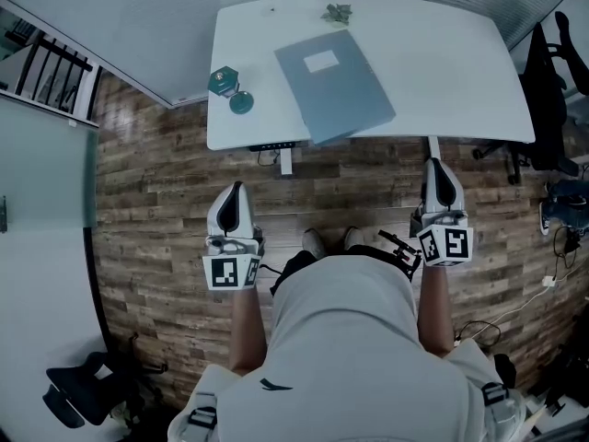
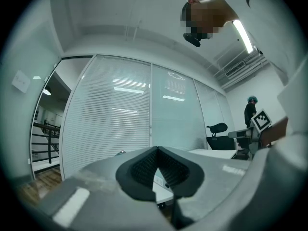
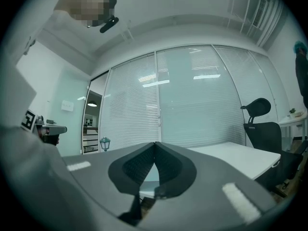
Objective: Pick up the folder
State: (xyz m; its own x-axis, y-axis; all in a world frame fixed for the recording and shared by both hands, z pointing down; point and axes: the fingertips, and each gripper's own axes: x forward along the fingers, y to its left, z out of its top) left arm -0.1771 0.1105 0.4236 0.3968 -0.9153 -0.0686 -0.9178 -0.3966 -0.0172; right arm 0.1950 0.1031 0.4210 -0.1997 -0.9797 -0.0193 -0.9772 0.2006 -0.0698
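A grey-blue folder [image 1: 335, 83] with a white label lies flat on the white table [image 1: 442, 72], its near corner hanging slightly over the front edge. My left gripper [image 1: 236, 189] is held level in front of the table, well short of its edge, jaws shut and empty. My right gripper [image 1: 433, 164] sits just before the table's front edge, to the right of the folder, also shut with nothing in it. In the left gripper view the closed gripper [image 2: 158, 150] points at the table's side; in the right gripper view the closed gripper [image 3: 155, 145] points over the tabletop [image 3: 231, 155].
A small teal lantern [image 1: 224, 82] and a round teal lid [image 1: 241, 103] stand at the table's left edge. A little plant [image 1: 338, 12] sits at the back. Black office chairs [image 1: 548, 90] stand to the right. A person [image 2: 250, 112] stands far off. Wooden floor below.
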